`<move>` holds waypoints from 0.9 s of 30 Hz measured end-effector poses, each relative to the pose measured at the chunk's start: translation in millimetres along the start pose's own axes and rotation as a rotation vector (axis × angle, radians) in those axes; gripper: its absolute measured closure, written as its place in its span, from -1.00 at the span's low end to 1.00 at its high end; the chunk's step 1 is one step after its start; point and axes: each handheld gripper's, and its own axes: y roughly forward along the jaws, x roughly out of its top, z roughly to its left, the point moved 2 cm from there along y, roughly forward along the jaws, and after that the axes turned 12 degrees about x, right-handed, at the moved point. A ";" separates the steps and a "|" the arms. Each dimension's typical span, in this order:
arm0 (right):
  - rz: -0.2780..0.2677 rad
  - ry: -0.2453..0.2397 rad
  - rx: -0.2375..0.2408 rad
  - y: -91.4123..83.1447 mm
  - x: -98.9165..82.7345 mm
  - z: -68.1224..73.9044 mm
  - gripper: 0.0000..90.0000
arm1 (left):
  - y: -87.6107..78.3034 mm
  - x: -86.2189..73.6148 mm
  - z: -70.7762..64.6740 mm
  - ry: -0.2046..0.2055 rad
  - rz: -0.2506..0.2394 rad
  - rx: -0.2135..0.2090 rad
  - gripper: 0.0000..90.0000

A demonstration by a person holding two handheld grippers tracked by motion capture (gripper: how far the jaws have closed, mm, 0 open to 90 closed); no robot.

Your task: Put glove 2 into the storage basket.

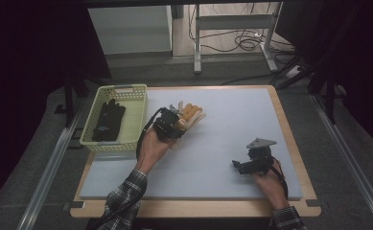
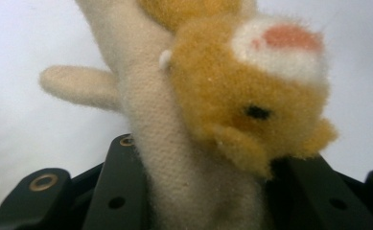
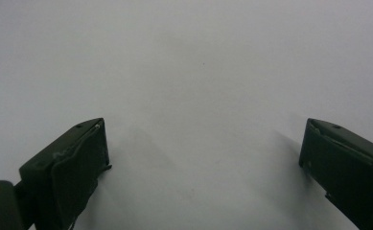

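Nearest the high camera, both of my plaid-sleeved forearms come in over the worktop's (image 1: 232,120) near edge. From there, my left gripper (image 1: 177,120) sits just right of the yellow basket (image 1: 135,115), clamped on a cream and orange plush glove (image 1: 192,113) whose fingers stick out on the side away from the basket. A black glove (image 1: 108,120) lies inside the basket. My right gripper (image 1: 239,166) rests well apart from the basket, toward the worktop's near right corner.

Along my left gripper (image 2: 208,191), both jaws press on the cream cuff of the plush glove (image 2: 155,134), whose fuzzy orange animal face sits above them.

Along my right gripper (image 3: 203,163), the jaws stand wide apart over bare worktop (image 3: 193,72).
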 end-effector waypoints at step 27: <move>-0.002 0.000 0.000 0.2 -0.1 0.0 -0.94 | -40.9 -5.0 94.8 -0.156 0.002 0.170 0.39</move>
